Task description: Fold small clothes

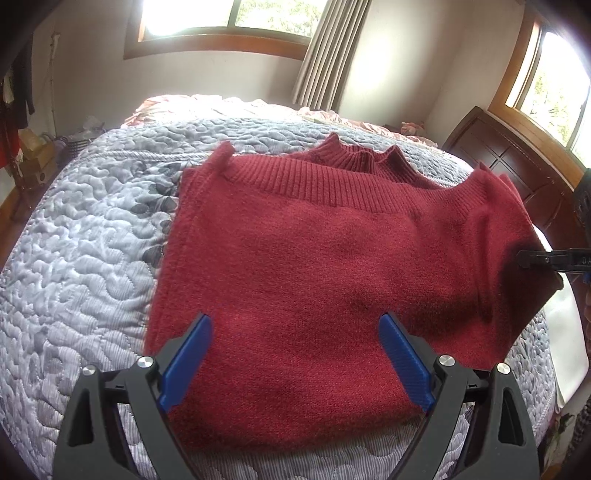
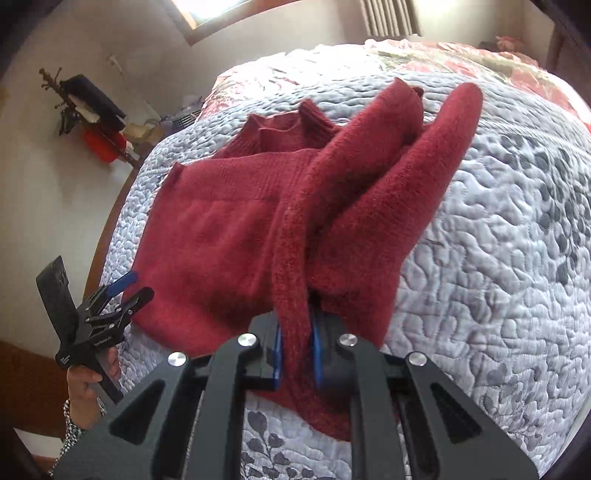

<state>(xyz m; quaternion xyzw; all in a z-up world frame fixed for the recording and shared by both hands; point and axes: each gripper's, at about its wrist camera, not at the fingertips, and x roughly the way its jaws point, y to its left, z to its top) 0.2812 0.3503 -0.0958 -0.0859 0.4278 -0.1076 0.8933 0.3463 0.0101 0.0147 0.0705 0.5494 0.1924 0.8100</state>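
**Sweater half folded, one side in my grip**

The red sweater [image 1: 314,266] lies on the bed, on the grey quilt [image 1: 85,251]. Its body is flat and smooth. The ribbed hem band runs across the far part, just under the collar [image 1: 351,155], so I think the bottom is already folded up toward the neck. That part looks done.

The side near my right tool is not flat. My right gripper [image 2: 297,354] is squeezed tight on a thick bunch of red knit. From the pinch the cloth rises up off the quilt in two long puffy folds [image 2: 399,166] that point away from me. I think this is a sleeve or the side of the sweater, but I cannot tell which. It is lifted, not laid down yet.

My left gripper [image 1: 295,362] hangs over the near edge of the sweater. Its blue fingers [image 1: 186,365] are wide apart and hold nothing. In the right view I see it by the sweater's left edge, with a hand [image 2: 88,391] around its handle.

What is left, as I see it: carry the pinched part over the flat body, lay it down, let go, and pat it smooth. Maybe one more fold after that to make it small.

Around the bed I see a window [image 1: 236,18], a curtain [image 1: 332,51] and a dark wood headboard [image 1: 517,166].
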